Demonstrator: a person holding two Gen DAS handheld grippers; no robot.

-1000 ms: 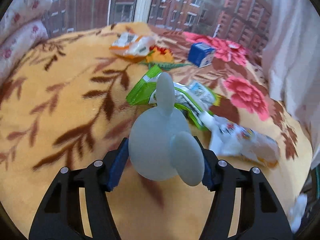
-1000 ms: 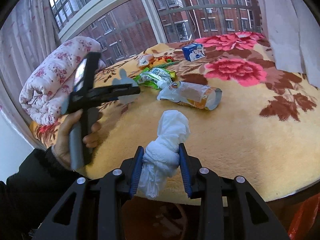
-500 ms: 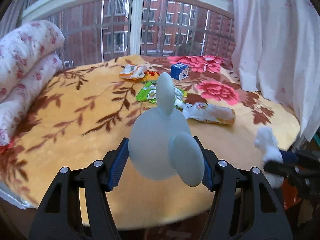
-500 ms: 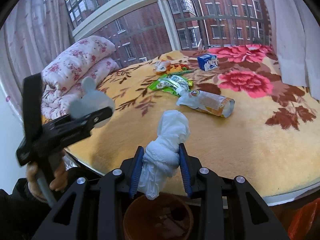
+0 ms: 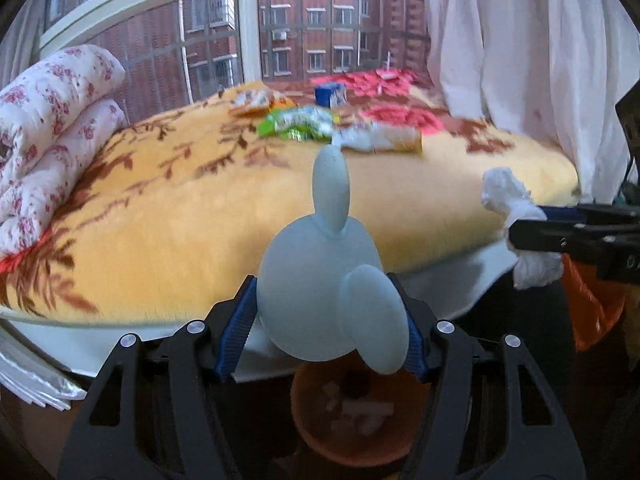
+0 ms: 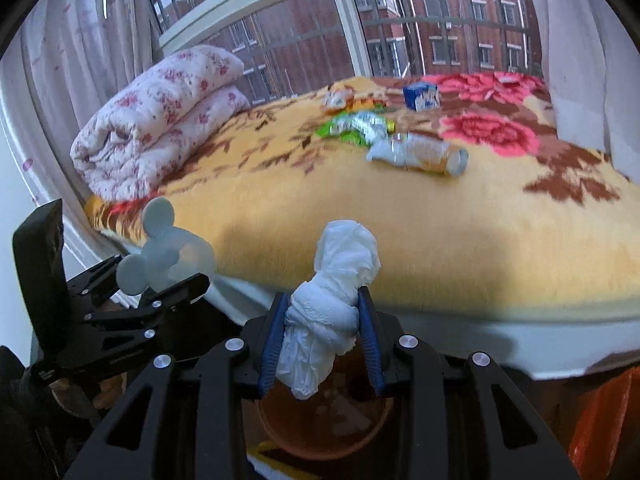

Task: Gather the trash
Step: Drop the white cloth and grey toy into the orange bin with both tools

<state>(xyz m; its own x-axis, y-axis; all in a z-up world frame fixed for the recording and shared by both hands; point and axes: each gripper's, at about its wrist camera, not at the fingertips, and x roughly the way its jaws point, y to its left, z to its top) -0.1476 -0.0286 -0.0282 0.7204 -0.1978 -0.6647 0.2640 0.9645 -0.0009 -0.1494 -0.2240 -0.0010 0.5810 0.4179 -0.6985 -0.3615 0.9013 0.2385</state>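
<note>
Clamped between the blue pads of the left gripper (image 5: 326,316), a pale blue mouse-eared plastic piece (image 5: 320,292) hangs just past the edge of the bed (image 5: 200,240), directly above a terracotta-coloured bin (image 5: 352,436) at the 6 o'clock position of the left wrist view. The fingers (image 5: 236,324) of that gripper press on both sides of the piece's round body, one ear pointing to 12 o'clock. The right gripper (image 6: 322,334) is closed on a knotted wad of white tissue (image 6: 332,300), held over the same bin (image 6: 324,420), whose rim shows below it at 6 o'clock; scraps already lie inside. Farther out, at about 1 o'clock on the yellow floral blanket (image 6: 360,216), wait a crushed bottle (image 6: 424,154), green snack wrappers (image 6: 356,126), an orange-and-white wrapper (image 6: 340,98) and a small blue carton (image 6: 420,96). A rolled floral quilt (image 6: 160,116) sits at 10 o'clock. The step in hand appears to be the drop: both pieces seem lined up over the bin, and the next move calls for parting each pair of fingers so the loads fall inside, then reaching back to the bed.
</note>
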